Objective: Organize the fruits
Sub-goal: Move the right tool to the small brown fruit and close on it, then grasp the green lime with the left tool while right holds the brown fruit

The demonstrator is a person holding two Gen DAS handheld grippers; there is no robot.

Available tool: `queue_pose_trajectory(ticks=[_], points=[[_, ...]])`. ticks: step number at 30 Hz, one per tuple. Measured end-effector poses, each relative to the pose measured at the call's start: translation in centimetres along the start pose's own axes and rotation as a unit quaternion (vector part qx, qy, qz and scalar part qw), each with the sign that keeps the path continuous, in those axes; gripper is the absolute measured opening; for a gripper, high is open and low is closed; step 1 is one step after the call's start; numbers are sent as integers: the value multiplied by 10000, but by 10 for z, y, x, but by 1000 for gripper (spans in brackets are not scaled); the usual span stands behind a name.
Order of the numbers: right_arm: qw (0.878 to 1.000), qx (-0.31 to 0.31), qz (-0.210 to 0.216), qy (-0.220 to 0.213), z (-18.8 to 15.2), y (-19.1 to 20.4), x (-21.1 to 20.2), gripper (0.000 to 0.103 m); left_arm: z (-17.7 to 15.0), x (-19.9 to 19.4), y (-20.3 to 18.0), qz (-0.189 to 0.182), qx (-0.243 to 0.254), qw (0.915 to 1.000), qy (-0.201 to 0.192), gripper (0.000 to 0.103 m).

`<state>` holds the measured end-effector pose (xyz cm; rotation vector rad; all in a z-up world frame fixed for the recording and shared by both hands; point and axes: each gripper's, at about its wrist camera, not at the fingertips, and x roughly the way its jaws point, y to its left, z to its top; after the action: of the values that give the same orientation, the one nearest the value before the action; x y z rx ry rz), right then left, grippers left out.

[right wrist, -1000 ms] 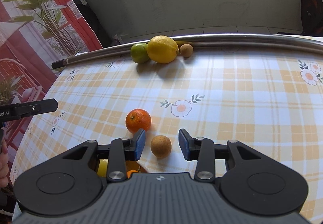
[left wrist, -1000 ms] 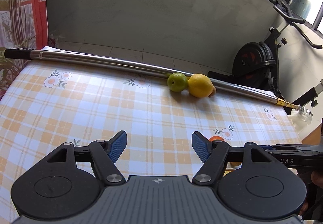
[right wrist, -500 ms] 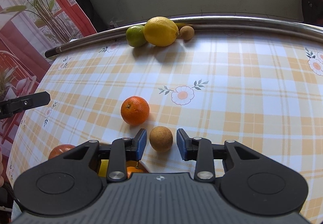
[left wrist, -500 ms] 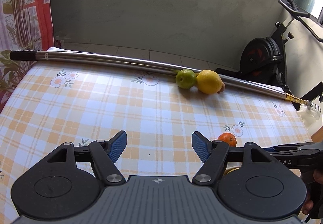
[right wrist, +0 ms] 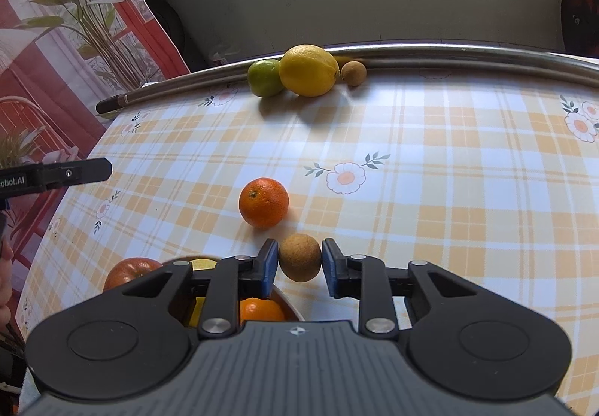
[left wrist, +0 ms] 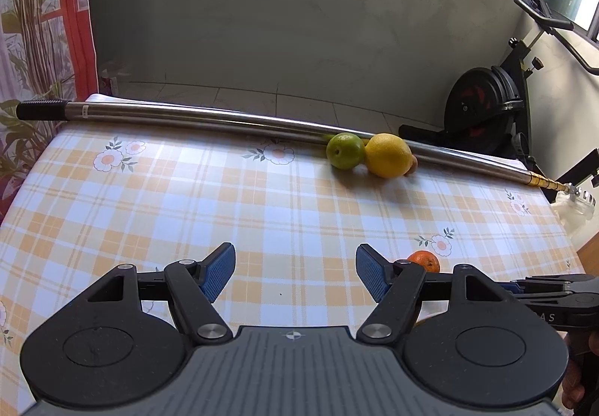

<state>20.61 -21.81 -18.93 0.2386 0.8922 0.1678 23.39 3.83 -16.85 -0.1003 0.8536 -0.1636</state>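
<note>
My right gripper (right wrist: 300, 260) is shut on a small round brown fruit (right wrist: 300, 257); both blue pads press its sides just above the checked tablecloth (right wrist: 430, 191). A mandarin (right wrist: 264, 202) lies just beyond it. At the far edge a lime (right wrist: 265, 78), a lemon (right wrist: 309, 70) and a second small brown fruit (right wrist: 354, 73) rest against a steel pole (right wrist: 468, 56). My left gripper (left wrist: 295, 275) hangs open over bare cloth with nothing between its fingers. The lime (left wrist: 344, 150), lemon (left wrist: 388, 155) and mandarin (left wrist: 424, 261) show in the left wrist view too.
A bowl (right wrist: 288, 303) under my right gripper holds an orange (right wrist: 261, 309) and something yellow; a red apple (right wrist: 129, 270) lies left of it. An exercise bike (left wrist: 486, 109) stands beyond the table's far right corner. A curtain with a plant print (right wrist: 56, 23) hangs on the left.
My right gripper's jaws have closed from around the small brown fruit onto its sides. The left wrist view has tilted slightly; the left gripper stays open the same width.
</note>
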Motion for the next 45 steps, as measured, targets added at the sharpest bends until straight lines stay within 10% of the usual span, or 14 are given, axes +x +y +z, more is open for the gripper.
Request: queue_pose_trajectory(ticks=[21, 45], points=[[9965, 433, -77, -714, -2, -27, -29, 28, 94, 107, -10, -697, -1129, 9904, 389, 73], [9948, 812, -103, -611, -10, -55, -26, 28, 93, 199, -19, -779, -2072, 9735, 578, 54]])
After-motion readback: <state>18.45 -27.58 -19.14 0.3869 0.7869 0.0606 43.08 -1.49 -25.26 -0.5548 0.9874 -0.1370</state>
